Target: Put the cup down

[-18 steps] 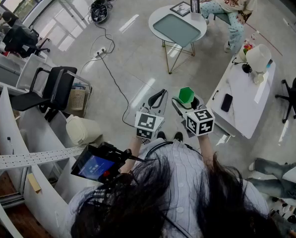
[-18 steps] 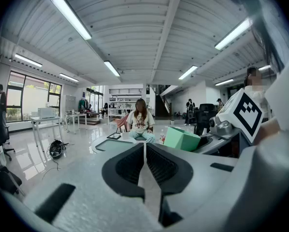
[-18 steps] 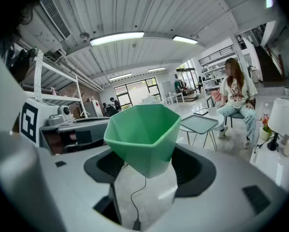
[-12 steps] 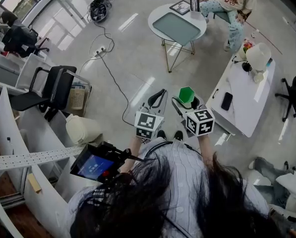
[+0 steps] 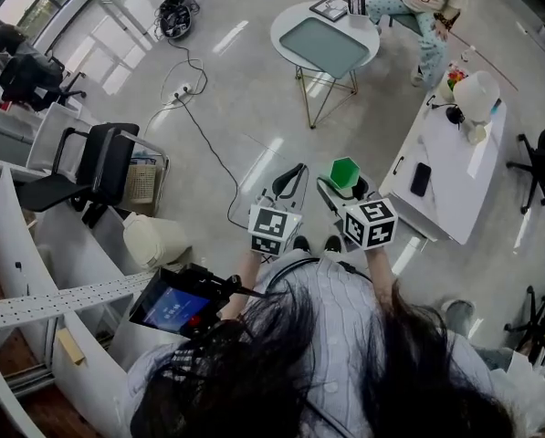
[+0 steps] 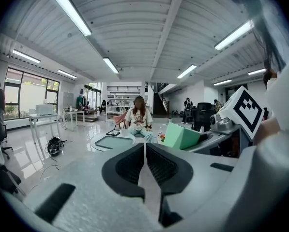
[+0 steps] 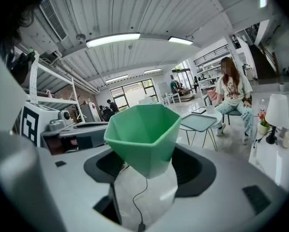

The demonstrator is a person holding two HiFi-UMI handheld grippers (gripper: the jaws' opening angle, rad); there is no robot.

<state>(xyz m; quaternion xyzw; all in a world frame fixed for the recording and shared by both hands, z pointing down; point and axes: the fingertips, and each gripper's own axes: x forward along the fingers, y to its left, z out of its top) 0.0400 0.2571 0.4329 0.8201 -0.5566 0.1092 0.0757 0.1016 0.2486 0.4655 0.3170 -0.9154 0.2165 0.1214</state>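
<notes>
So here's where I'm at. The biggest thing below both grippers is the shiny floor (image 5: 254,126), so the cup has nothing under it to land on yet. That's why it's being carried up high and not lowered.

Off to the right of the right gripper (image 5: 345,190) there's a long white table (image 5: 450,203), pretty near. It has a phone (image 5: 420,179) and some other bits on it, but plenty of bare top. Further out in front of the grippers there's a round table (image 5: 288,21) with a person sitting behind it. My guess is the long one is the sensible drop spot since it's the closer surface, but that's just me reading the layout.

The left gripper (image 5: 288,182) sits just left of the right one, with its jaws pressed together and nothing in them. It looks like it's just parked out of the way, since one gripper can manage this job.

The right gripper is clamped on the green cup (image 7: 144,134), jaws spread wide around the narrow lower part. The mouth sits upright above the pads, which keeps it level for setting it flat on its base. It's a faceted cup that tapers downward, so I'd judge the grip could slip if I tilt it.
</notes>
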